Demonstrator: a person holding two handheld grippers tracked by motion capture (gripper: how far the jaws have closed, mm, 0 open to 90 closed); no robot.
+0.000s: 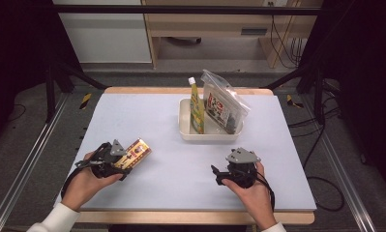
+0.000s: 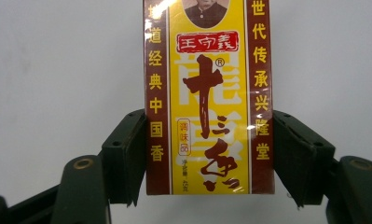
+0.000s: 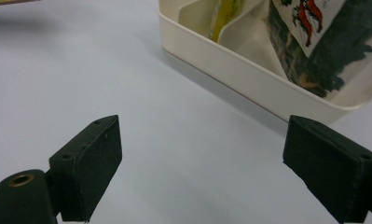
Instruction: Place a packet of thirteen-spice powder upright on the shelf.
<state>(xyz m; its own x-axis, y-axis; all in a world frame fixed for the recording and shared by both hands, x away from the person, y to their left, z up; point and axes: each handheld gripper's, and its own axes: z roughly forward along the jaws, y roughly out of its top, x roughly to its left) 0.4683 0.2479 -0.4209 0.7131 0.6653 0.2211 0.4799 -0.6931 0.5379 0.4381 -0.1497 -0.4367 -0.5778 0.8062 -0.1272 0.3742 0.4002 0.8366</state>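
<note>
So the biggest thing here is the table point(image 1: 147, 116), covered in a pale grey-blue mat, with a wooden edge peeking out at the far and near sides. Toward the far middle of it sits a white divided tray point(image 1: 185, 126). Inside the tray, a clear zip bag with a printed label and dark stuff in it point(image 1: 223, 104) leans toward the right, and a yellow-green spouted pouch with a white cap point(image 1: 196, 108) stands upright in the left compartment, just beside the bag.

Then there's the yellow and maroon seasoning box point(image 2: 209, 98), covered in Chinese print. It's over at the near left of the table, well apart from the tray, and the left gripper point(image 2: 209, 154) has its two black pads pressed against the box's long sides, clamping it near the lower end.

The right gripper point(image 3: 202, 163) sits at the near right, held in the person's hand, with its jaws spread wide and just bare mat between them. The tray's near wall is close ahead of it.
</note>
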